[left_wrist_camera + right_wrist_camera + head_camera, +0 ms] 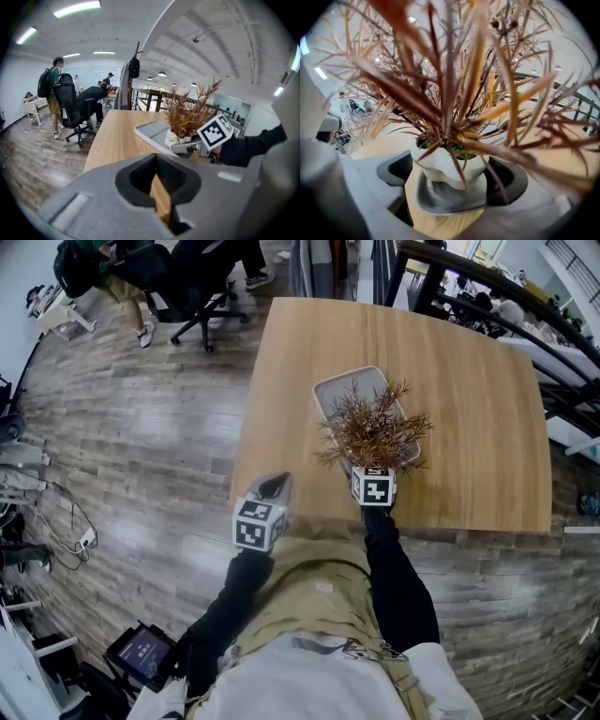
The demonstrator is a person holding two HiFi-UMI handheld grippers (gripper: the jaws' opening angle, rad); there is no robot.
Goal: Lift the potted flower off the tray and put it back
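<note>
A potted flower [375, 430] with dry brown leaves and a white pot [449, 164] stands at the near end of a grey tray [339, 390] on the wooden table [469, 418]. My right gripper [373, 474] reaches in from the near side, its jaws closed against both sides of the pot [179, 138], with the tray's corner [445, 199] just beneath. Whether the pot rests on the tray or hangs just above it, I cannot tell. My left gripper [272, 488] hovers at the table's near left edge, shut and empty [157, 176].
The tray's far half [152, 130] holds nothing. Beyond the table's far left corner, office chairs [187, 287] and people [54, 89] stand on the wooden floor. A dark railing [487, 292] runs behind the table at the right.
</note>
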